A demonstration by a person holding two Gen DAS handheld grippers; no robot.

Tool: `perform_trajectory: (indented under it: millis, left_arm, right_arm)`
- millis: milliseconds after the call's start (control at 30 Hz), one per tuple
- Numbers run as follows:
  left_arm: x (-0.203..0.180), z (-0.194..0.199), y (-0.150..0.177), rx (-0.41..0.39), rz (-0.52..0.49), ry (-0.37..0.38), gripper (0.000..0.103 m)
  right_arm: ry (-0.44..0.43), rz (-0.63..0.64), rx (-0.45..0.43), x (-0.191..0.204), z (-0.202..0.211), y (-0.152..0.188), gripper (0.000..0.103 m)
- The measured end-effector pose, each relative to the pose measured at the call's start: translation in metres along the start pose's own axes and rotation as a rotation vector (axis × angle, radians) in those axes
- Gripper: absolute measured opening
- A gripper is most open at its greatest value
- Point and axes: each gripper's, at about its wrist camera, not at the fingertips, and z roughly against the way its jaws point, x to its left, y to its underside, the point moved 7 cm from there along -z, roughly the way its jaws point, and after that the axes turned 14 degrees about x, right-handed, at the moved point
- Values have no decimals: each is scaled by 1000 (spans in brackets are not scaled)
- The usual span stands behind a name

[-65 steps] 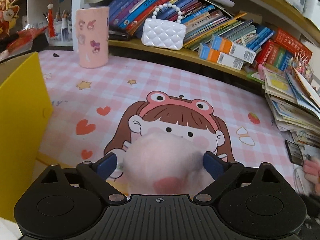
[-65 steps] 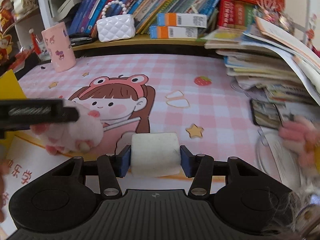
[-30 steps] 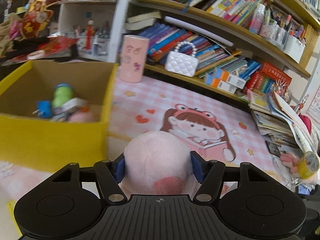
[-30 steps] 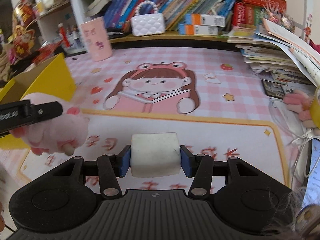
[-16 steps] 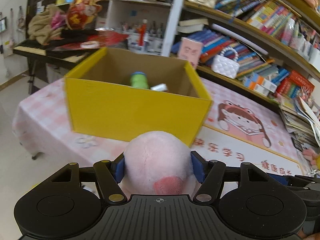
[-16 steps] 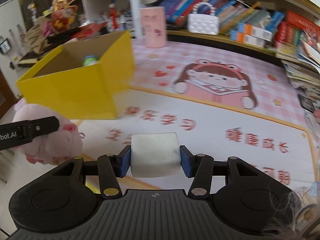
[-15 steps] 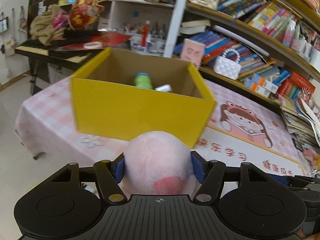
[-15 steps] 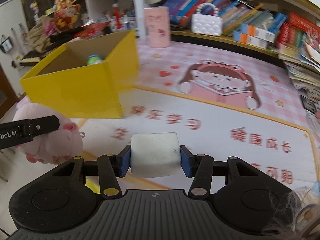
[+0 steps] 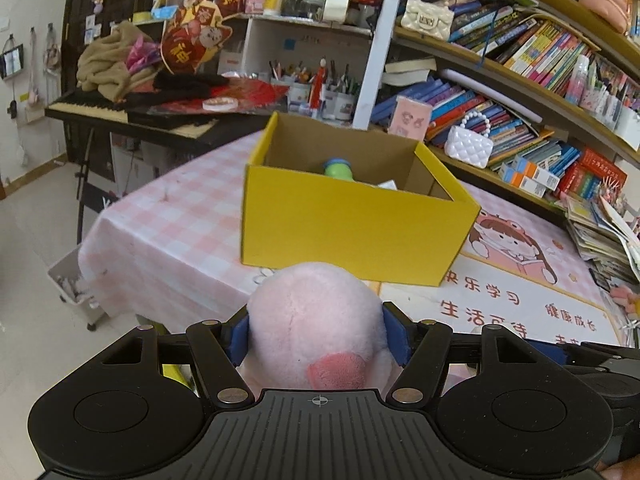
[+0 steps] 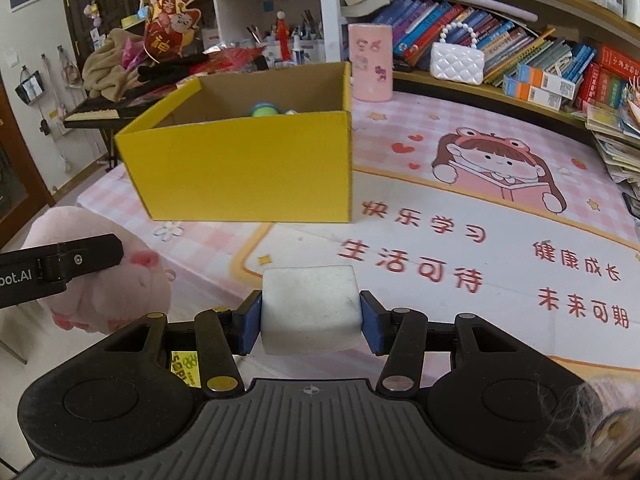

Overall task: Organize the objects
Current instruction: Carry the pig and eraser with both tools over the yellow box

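Note:
My left gripper [image 9: 316, 338] is shut on a pink plush toy [image 9: 316, 320], held in the air in front of the table's near left corner. The plush also shows at the left of the right wrist view [image 10: 100, 288]. My right gripper [image 10: 310, 318] is shut on a white block [image 10: 308, 308] above the printed mat. An open yellow cardboard box [image 9: 352, 224] stands on the table ahead of both grippers, also in the right wrist view [image 10: 248, 172]. A green-and-blue toy [image 9: 338, 170] and other items lie inside it.
A pink cup [image 10: 370, 62] stands behind the box. A white quilted purse [image 10: 456, 62] sits on the low shelf with rows of books. A stack of papers [image 9: 600, 232] lies at the table's right. A keyboard with clutter [image 9: 132, 112] stands at left.
Both grippers have pulled back and to the left from the cartoon-girl mat, carrying the plush and the block. The yellow box has come into full view ahead.

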Motion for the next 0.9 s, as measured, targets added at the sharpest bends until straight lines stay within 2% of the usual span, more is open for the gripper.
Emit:
perform_trajectory:
  millis: [267,400,633,800,900]
  left_arm:
    - [14,14,-10,-49,-8,29,65]
    - [15,18,-27,-92,2,41,65]
    - [3,23,-78,-215,-26,50,66]
    - [-11,8,-115,-266,-42,39,66]
    - [-15,-11,-139,-270,-32,15,67]
  right_arm:
    - [9,15,-25,27,9,-4,47]
    - [16,35,-51,32,11,-19,47]
    - [27,56,-176,30,20,-80,47]
    - [35,99,-248,27,16,-128,47]
    - [55,130,-263,23,2,-152,47]
